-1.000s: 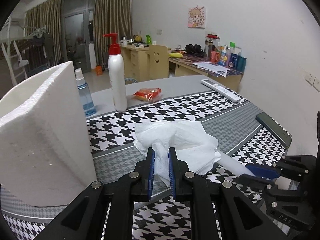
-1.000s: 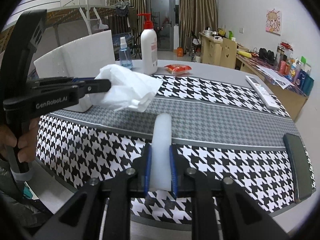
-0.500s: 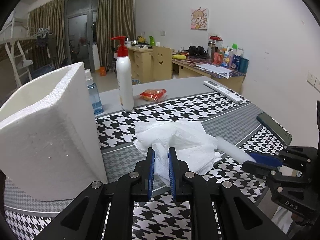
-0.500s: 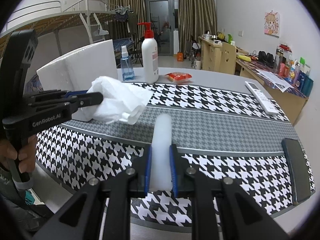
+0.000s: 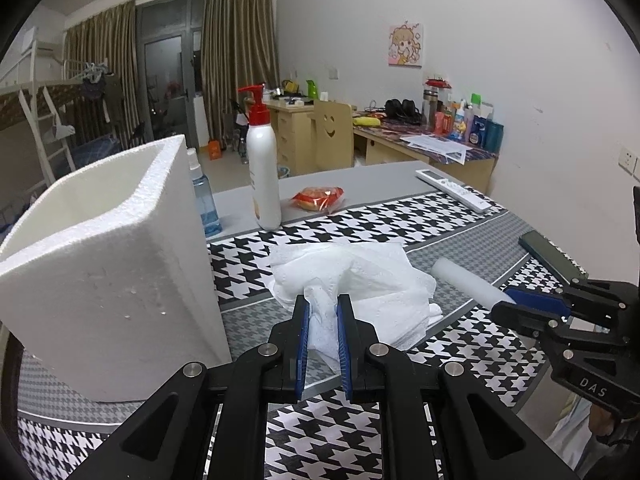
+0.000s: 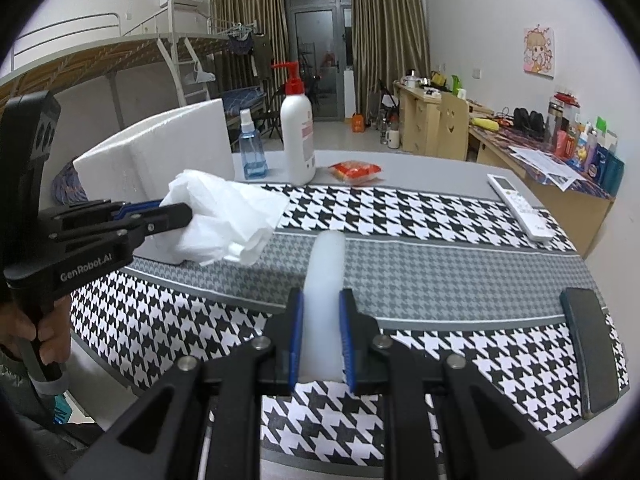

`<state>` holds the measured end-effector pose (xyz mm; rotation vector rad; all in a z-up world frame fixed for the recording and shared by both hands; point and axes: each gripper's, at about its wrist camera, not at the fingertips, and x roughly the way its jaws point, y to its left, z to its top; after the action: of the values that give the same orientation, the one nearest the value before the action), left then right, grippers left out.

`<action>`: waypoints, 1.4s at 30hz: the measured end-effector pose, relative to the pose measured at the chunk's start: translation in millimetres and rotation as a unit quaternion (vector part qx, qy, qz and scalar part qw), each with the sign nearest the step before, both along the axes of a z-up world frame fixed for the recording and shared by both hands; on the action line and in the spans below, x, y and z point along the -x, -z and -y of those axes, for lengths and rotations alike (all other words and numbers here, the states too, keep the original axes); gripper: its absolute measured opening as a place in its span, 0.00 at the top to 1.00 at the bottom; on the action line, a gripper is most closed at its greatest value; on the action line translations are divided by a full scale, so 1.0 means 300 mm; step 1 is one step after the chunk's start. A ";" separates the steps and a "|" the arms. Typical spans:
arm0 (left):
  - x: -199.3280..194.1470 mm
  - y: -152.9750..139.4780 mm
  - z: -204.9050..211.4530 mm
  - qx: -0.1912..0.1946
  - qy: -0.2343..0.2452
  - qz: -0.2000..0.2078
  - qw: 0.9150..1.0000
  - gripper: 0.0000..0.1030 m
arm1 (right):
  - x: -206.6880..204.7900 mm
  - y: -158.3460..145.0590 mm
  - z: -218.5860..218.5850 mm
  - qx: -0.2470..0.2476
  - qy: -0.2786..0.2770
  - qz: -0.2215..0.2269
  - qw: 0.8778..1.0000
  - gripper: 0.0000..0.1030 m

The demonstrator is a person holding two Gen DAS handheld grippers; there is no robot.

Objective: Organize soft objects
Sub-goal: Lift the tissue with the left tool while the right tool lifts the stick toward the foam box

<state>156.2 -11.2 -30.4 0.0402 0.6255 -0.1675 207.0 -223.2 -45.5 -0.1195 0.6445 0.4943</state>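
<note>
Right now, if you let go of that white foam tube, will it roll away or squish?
The white foam tube looks round and smooth, so it would probably roll on the flat tablecloth. It seems light and soft, yet it juts straight out of the right gripper without drooping, so it probably holds its shape.

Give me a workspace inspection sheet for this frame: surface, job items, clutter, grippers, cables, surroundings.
Surface: table under a black-and-white houndstooth cloth with grey bands.
Job's things: crumpled white tissue; white foam cylinder; open white foam box at the left.
Clutter: pump bottle, blue spray bottle, red snack packet, white remote, dark phone.
Grippers: left gripper shut on the tissue; right gripper shut on the foam cylinder.
Cables: nothing seen on the table.
Surroundings: bunk bed, curtains, cluttered desk.
</note>
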 end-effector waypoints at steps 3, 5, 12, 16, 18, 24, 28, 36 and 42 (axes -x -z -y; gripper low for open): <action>0.001 -0.004 -0.001 0.000 0.003 0.000 1.000 0.86 | 0.002 -0.011 -0.001 -0.002 -0.003 0.005 1.000 0.80; 0.000 -0.007 0.002 -0.002 0.004 0.002 1.000 0.86 | 0.003 -0.019 -0.003 -0.002 -0.005 0.009 1.000 0.80; 0.005 -0.028 -0.008 -0.002 0.000 0.011 1.000 0.86 | -0.013 -0.050 -0.003 -0.007 -0.005 0.022 1.000 0.80; 0.008 -0.047 -0.021 -0.004 -0.007 0.020 1.000 0.86 | -0.021 -0.063 -0.011 -0.008 -0.008 0.029 1.000 0.80; 0.012 -0.058 -0.028 -0.005 -0.011 0.026 1.000 0.86 | -0.023 -0.067 -0.013 -0.008 -0.009 0.031 0.999 0.80; 0.015 -0.077 -0.033 -0.010 -0.014 0.034 0.999 0.86 | -0.029 -0.076 -0.018 -0.013 -0.011 0.032 0.999 0.80; 0.014 -0.091 -0.036 -0.013 -0.015 0.039 0.999 0.86 | -0.032 -0.087 -0.020 -0.015 -0.012 0.036 0.999 0.80; 0.022 -0.134 -0.037 -0.016 -0.016 0.058 0.998 0.86 | -0.036 -0.108 -0.030 -0.015 -0.014 0.045 0.999 0.80; 0.028 -0.165 -0.038 -0.016 -0.013 0.071 0.997 0.86 | -0.040 -0.133 -0.035 -0.024 -0.016 0.051 0.998 0.80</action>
<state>147.7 0.1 19.1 0.0745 0.4864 -0.1291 218.9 -212.7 -5.6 -0.1091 0.5307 0.5301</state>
